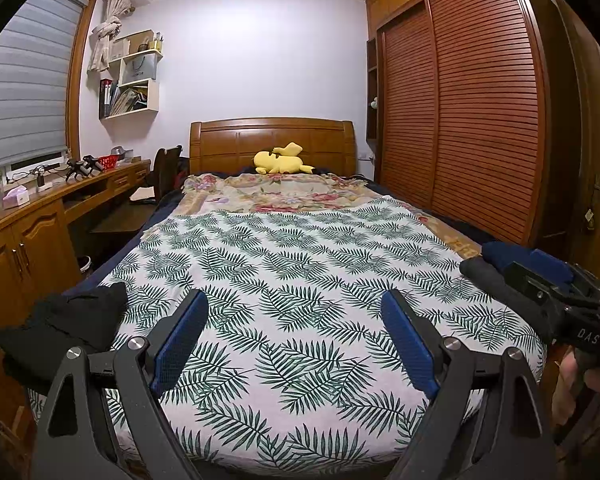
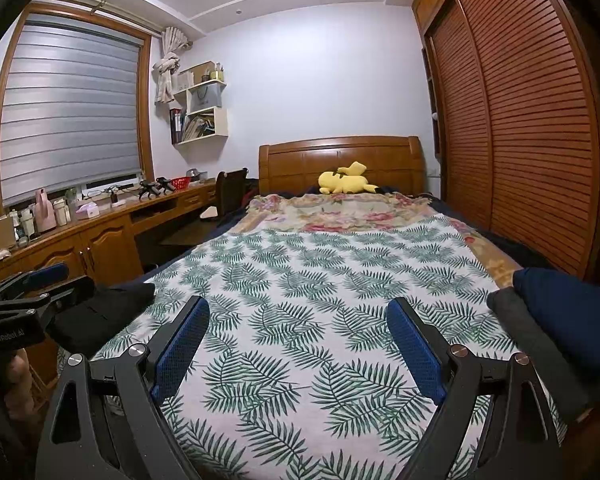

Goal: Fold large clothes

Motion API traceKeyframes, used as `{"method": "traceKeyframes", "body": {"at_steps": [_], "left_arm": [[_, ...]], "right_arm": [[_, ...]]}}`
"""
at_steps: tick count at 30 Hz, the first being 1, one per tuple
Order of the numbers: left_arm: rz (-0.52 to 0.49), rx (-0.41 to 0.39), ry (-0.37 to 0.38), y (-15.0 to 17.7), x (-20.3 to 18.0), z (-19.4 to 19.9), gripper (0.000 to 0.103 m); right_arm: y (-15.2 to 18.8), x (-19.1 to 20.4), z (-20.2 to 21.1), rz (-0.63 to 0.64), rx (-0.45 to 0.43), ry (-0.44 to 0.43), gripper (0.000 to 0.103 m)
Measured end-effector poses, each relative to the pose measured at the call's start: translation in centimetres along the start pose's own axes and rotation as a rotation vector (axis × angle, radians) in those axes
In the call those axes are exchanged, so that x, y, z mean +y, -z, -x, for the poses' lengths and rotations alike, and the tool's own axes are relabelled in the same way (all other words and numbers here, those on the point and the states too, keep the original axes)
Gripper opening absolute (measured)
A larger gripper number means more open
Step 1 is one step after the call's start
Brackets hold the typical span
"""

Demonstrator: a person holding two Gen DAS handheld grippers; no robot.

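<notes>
Fingers (image 1: pixel 180 340) spread, black garment (image 1: pixel 64 328) crumpled

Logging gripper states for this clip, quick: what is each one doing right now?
Left gripper: open, holding nothing, above the leaf-print sheet.
Right gripper: open, holding nothing, above the same sheet.

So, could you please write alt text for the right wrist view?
The open right gripper hovers over a bed's leaf-print sheet, holding nothing. A rumpled black garment lies at the left edge, folded grey and navy clothes at the right.
</notes>
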State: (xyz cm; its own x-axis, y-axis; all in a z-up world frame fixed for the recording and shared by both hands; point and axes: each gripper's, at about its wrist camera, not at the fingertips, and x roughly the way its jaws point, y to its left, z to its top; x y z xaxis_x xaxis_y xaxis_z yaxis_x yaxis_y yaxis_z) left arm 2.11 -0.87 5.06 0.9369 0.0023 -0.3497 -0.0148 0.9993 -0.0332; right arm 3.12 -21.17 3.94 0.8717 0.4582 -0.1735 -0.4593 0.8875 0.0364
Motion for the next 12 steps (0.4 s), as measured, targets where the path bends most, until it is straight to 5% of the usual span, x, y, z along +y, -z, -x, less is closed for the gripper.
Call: {"method": "traceKeyframes", "body": {"at_steps": [12], "left_arm": [[0.000,0.000,0.000,0.16,-0.04,0.06,0.088]], "right_arm": [[0.08,0.05,-0.01,-0.001,0.002,-0.002,0.091]]}}
